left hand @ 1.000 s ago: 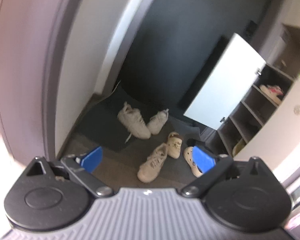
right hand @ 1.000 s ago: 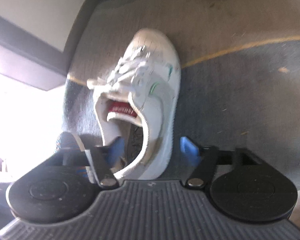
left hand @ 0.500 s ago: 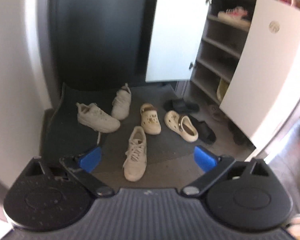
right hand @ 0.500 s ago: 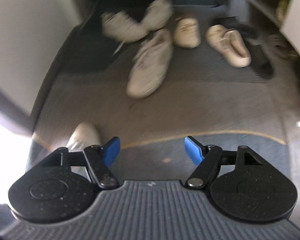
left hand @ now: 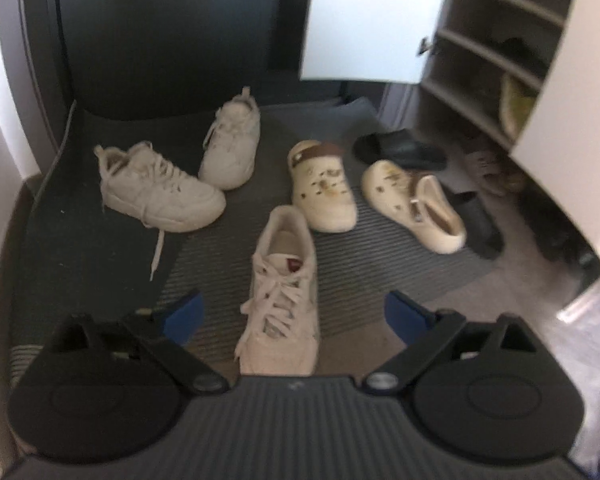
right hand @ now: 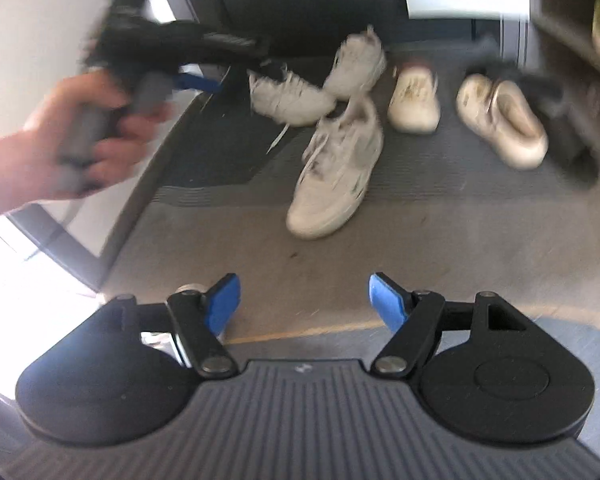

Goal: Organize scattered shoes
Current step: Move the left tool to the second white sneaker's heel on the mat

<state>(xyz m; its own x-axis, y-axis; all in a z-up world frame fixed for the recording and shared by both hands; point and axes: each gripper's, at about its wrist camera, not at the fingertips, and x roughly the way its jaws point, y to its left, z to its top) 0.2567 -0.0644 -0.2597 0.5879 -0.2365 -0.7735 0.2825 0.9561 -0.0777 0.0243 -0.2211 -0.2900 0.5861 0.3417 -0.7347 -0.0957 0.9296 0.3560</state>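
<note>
Since half a second ago you've brought the left gripper (left hand: 294,312) down closer to the floor, so the nearest white sneaker (left hand: 281,296) now sits right between its spread blue fingers (left hand: 182,314), toe toward you, not gripped. Your right gripper (right hand: 304,304) is released too with nothing in it, hanging over bare floor well short of that sneaker, and your left hand (right hand: 60,140) shows blurred at its upper left. Beyond are 2 more white sneakers (left hand: 156,188) on the dark mat (left hand: 80,248), 2 cream clogs (left hand: 326,188) and black slides (left hand: 400,148) near the open shoe cabinet (left hand: 496,60)
</note>
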